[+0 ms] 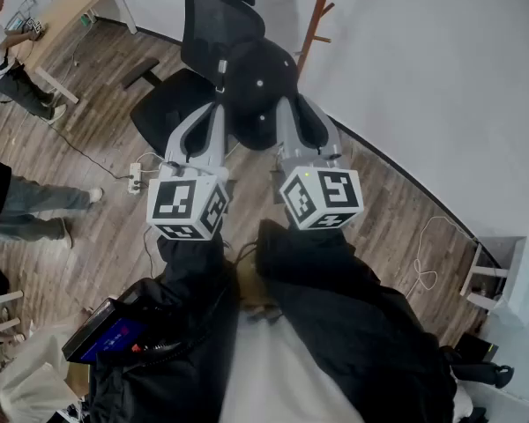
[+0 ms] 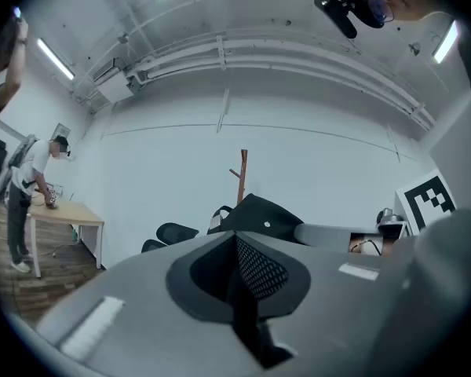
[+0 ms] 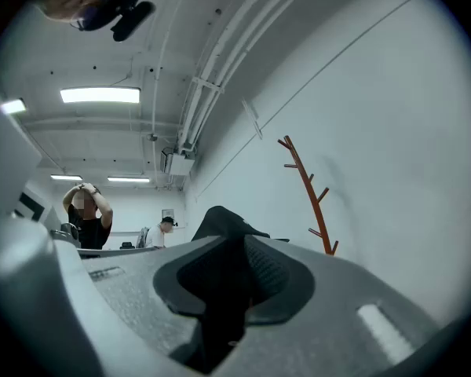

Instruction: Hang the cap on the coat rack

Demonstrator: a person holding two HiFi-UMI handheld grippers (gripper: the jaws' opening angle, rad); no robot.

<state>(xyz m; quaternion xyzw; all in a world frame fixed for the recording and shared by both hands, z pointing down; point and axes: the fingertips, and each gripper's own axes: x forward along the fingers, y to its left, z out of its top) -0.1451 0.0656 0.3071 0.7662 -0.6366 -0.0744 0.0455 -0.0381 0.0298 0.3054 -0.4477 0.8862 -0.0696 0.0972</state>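
The black cap hangs in the air between my two grippers. In the head view my left gripper is shut on the cap's left edge and my right gripper is shut on its right edge. The left gripper view shows black fabric pinched in the jaws of my left gripper, with the cap's crown bulging beyond them. Dark fabric likewise fills the jaws of my right gripper in the right gripper view. The reddish-brown coat rack stands against the white wall ahead, its pegs bare.
A black office chair stands just behind the cap, left of the rack. A power strip and cables lie on the wood floor. A person works at a wooden desk far left. A white cabinet sits at right.
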